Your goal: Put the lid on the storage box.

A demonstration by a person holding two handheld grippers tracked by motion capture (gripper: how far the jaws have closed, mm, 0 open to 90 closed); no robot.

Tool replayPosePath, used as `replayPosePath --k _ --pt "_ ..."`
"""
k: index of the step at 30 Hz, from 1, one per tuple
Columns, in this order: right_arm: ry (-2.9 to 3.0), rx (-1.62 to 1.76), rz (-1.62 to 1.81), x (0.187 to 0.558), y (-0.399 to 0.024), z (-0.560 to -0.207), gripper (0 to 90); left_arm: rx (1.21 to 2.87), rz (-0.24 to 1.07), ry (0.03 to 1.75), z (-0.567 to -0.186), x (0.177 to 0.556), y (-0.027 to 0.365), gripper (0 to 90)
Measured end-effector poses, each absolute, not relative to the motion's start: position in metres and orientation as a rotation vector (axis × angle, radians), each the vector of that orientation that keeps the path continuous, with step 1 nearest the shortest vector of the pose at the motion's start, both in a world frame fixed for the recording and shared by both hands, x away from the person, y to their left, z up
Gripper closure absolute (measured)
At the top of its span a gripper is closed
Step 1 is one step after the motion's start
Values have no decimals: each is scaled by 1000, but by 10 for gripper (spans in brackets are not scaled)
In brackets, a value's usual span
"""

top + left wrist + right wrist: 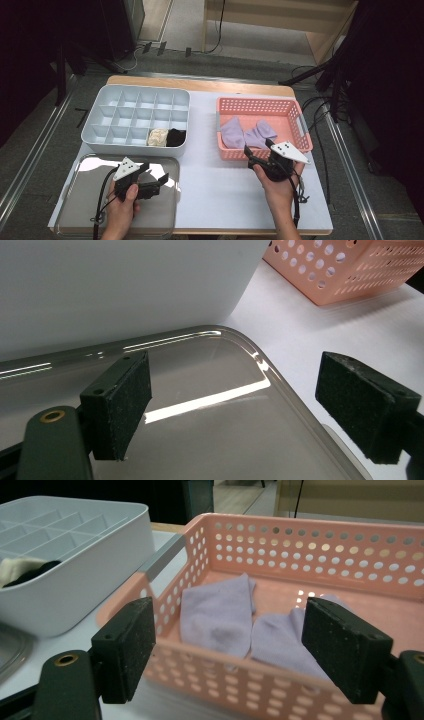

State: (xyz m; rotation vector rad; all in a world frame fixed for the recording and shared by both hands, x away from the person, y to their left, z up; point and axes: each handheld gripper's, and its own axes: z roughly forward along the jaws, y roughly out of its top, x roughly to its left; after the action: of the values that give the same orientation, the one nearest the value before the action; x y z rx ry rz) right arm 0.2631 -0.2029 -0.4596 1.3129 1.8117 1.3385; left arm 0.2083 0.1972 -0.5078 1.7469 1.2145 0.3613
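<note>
A: Which step is in hand?

B: A reach for the lavender socks (220, 615) is judged to be under way. The right gripper (235, 650) is held just short of the pink basket (320, 550), jaws spread wide with nothing between them. Both socks are seen lying inside the basket, straight ahead of those jaws and past its near wall.

A: And the left gripper (240, 405)?

B: It is held spread and empty over the clear tray lid (215, 405), the white divided organiser (136, 117) just beyond it. A cream sock (158, 137) and a black sock (175, 137) are already lodged in two of its front cells.

A: What is called for next?

B: The right jaws would have to be lifted over the basket wall, lowered onto one sock and pressed together.

A: Anything hard to make out?

B: Whether the socks overlap cannot be told, and their near ends are hidden behind the perforated wall.
</note>
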Motion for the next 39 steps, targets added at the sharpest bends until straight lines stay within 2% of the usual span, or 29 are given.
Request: replayPosePath --k 14,29,37,39 --pt "1810 1393 1283 315 -182 -465 229 1747 351 1210 -508 209 198 156" --pt "1870 1584 1238 351 -161 -478 477 1749 347 1209 -508 209 198 156" --pt "1948 1647 1076 360 -152 -485 499 1751 344 1208 -508 209 198 156" --pt "1972 1673 1070 362 -151 -485 527 1752 342 1209 -508 209 198 156"
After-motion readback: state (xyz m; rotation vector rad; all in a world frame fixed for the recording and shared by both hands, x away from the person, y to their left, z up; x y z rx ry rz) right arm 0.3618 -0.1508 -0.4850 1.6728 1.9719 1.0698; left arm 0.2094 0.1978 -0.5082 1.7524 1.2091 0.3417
